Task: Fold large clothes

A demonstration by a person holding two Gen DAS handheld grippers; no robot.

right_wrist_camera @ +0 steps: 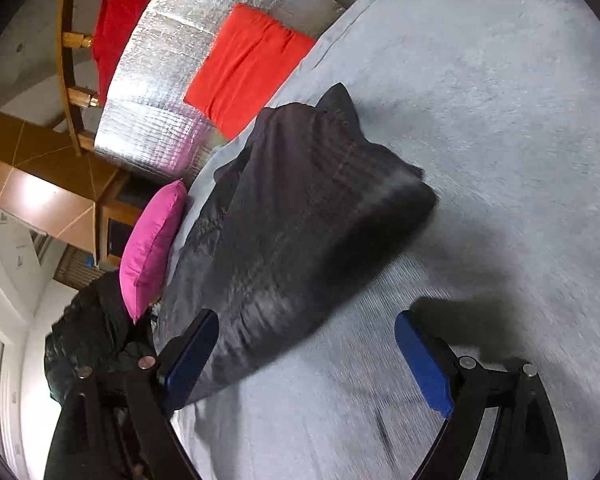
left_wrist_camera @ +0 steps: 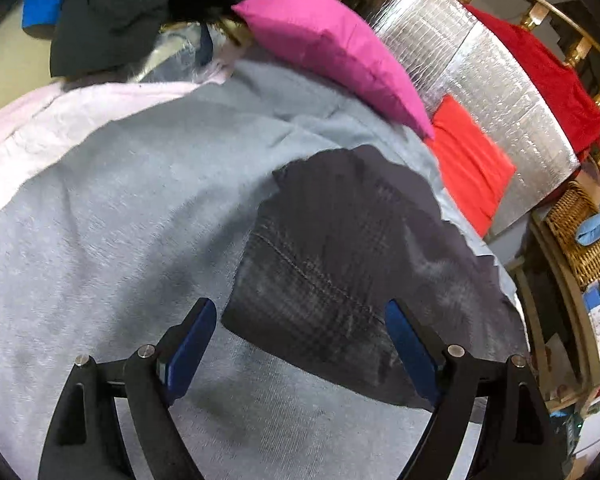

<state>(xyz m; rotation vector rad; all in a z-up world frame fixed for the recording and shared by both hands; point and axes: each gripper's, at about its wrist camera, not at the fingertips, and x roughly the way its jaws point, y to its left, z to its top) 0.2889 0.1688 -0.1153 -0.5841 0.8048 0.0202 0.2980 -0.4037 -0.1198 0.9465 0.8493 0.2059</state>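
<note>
A dark checked garment point(left_wrist_camera: 340, 248) lies folded into a rough block on the pale blue bed cover point(left_wrist_camera: 100, 220). My left gripper point(left_wrist_camera: 300, 328) hovers over its near edge, open, with nothing between the blue pads. In the right wrist view the same dark garment point(right_wrist_camera: 300, 220) lies bunched and slightly blurred on the blue cover point(right_wrist_camera: 480, 120). My right gripper point(right_wrist_camera: 306, 344) is open; its left pad sits by the garment's near end and its right pad is over bare cover. Nothing is pinched.
A magenta pillow point(left_wrist_camera: 332, 48) and an orange-red folded cloth point(left_wrist_camera: 468, 160) lie by the silver foil mat point(left_wrist_camera: 500, 92) near the wooden headboard point(left_wrist_camera: 572, 40). A heap of black clothes point(left_wrist_camera: 108, 16) sits at the far left. A wicker basket point(left_wrist_camera: 580, 232) stands beside the bed.
</note>
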